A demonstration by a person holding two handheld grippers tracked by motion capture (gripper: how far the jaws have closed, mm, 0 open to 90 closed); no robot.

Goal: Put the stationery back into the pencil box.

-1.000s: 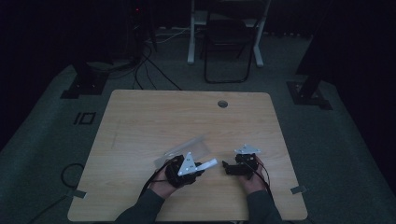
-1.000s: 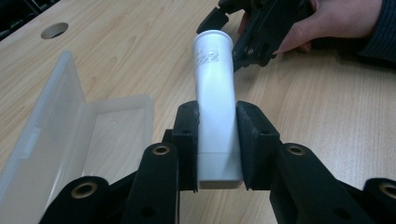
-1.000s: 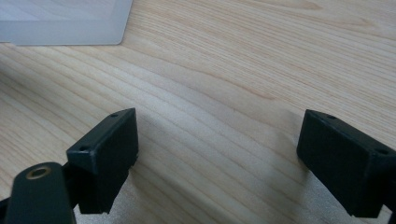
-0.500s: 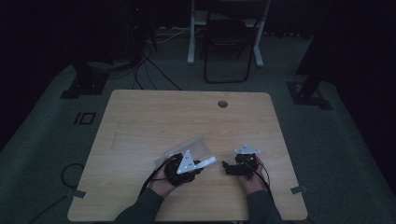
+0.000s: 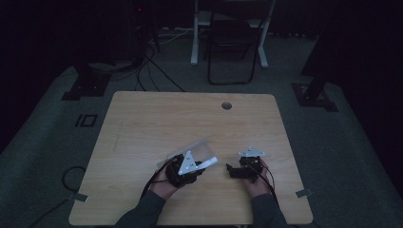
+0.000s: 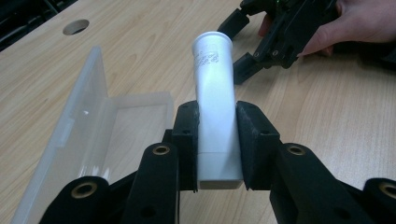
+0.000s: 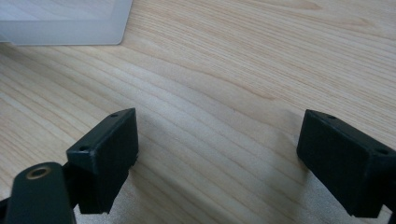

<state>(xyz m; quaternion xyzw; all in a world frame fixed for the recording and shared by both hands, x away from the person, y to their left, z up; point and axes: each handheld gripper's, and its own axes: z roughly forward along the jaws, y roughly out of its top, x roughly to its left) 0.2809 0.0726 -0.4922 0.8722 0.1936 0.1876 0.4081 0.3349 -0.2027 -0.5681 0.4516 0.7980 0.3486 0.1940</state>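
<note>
A white tube with small grey print is clamped between the jaws of my left gripper, its cap end pointing away; from above the white tube sticks out toward the right. A clear plastic box lies open just left of it, its lid tilted up; the clear plastic box sits beside the left gripper in the high view. My right gripper hovers low over bare wood with its jaws wide apart and nothing between them. The right gripper points left, toward the tube.
The wooden table has a round cable hole near its far edge. A corner of the clear box lies ahead of the right gripper. A chair and floor cables stand beyond the table.
</note>
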